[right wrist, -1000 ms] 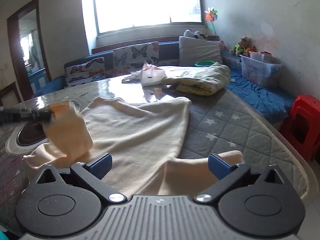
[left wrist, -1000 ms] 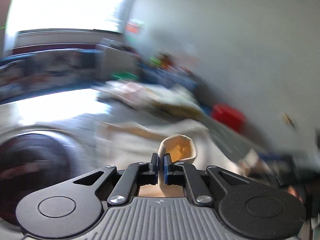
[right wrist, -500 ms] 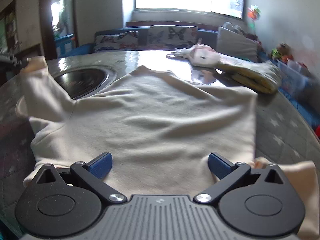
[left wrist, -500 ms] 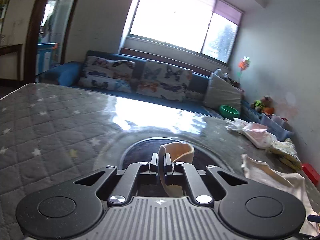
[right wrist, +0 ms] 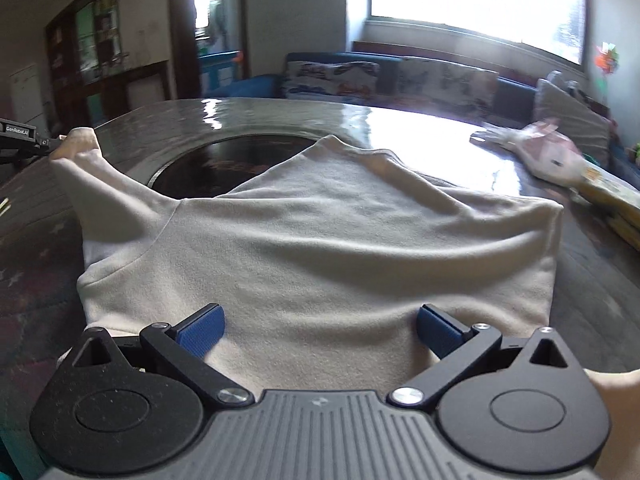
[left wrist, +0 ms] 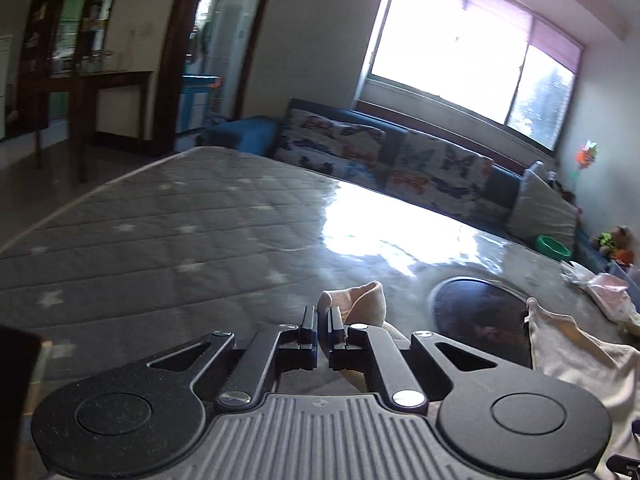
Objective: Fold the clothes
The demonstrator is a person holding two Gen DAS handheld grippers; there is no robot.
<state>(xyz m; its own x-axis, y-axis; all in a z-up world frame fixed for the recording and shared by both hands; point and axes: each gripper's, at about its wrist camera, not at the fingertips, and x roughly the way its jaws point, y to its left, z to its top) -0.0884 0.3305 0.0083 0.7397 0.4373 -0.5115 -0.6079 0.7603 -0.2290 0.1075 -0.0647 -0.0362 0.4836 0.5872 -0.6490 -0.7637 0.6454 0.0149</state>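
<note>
A cream long-sleeved top (right wrist: pixel 320 240) lies spread on the grey quilted table (right wrist: pixel 592 280). My left gripper (left wrist: pixel 323 320) is shut on the cuff of its sleeve (left wrist: pixel 360 300) and holds it out to the left, lifted off the table; in the right wrist view the sleeve (right wrist: pixel 92 176) runs to the left gripper's tip (right wrist: pixel 40 142). My right gripper (right wrist: pixel 320 328) is open and empty, just above the near hem of the top. The body of the top also shows at the right of the left wrist view (left wrist: pixel 580 360).
A dark round inset (right wrist: pixel 224 160) sits in the table under the top's far left part. A pink garment (right wrist: pixel 540 152) and a yellow folded blanket (right wrist: pixel 616 196) lie at the far right. A blue sofa with butterfly cushions (left wrist: pixel 400 156) stands behind the table.
My left gripper has carried the sleeve cuff out to the left, drawing the sleeve straight. My right gripper has swung left and now faces the top's body squarely.
</note>
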